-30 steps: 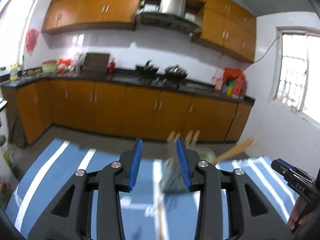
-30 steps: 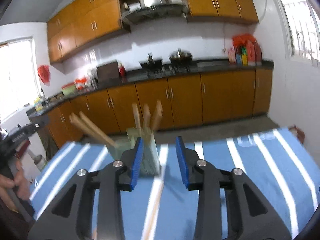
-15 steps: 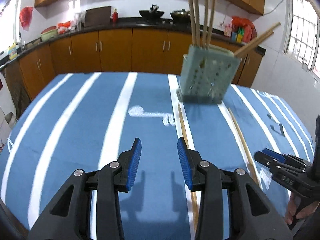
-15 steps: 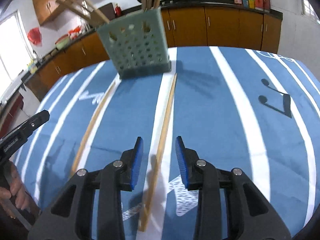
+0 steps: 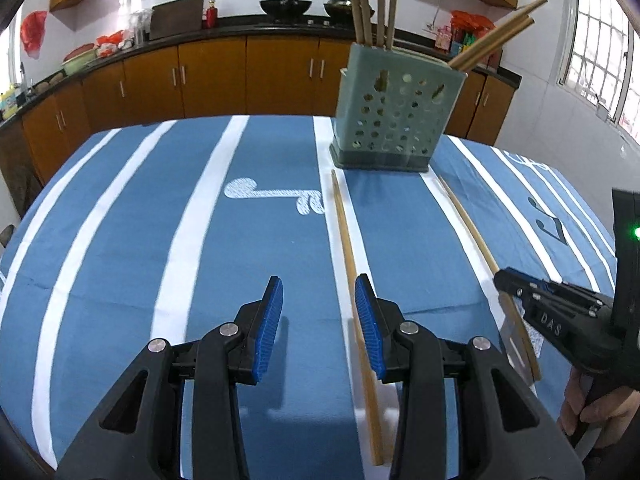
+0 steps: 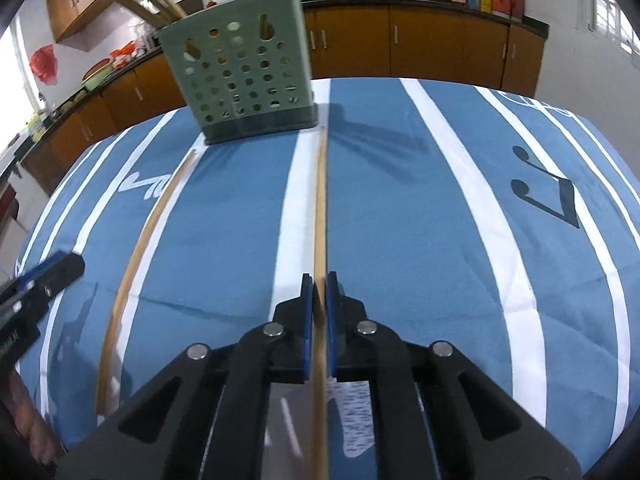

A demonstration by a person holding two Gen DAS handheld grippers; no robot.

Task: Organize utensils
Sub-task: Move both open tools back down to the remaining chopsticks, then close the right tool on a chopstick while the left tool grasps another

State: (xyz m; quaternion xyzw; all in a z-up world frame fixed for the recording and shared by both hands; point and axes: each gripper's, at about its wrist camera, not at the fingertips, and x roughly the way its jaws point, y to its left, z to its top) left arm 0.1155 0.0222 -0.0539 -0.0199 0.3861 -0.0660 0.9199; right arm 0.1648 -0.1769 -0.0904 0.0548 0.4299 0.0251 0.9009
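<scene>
A green perforated holder stands at the far side of the blue striped tablecloth with several wooden chopsticks upright or leaning in it. Two loose chopsticks lie on the cloth in front of it. My left gripper hangs open low over the cloth; one chopstick runs just under its right finger, and nothing sits between the pads. My right gripper is shut on the near part of the other chopstick, which still lies along the cloth toward the holder. The first chopstick lies to its left.
Kitchen cabinets and a dark counter with pots and bottles line the wall beyond the table. A hand grips the right tool at the right edge of the left wrist view. The left gripper's tip enters the right wrist view from the left.
Both grippers have come down from facing the kitchen wall to just above the cloth. The right jaws, apart half a second ago, have closed on the chopstick. The left jaws kept their gap.
</scene>
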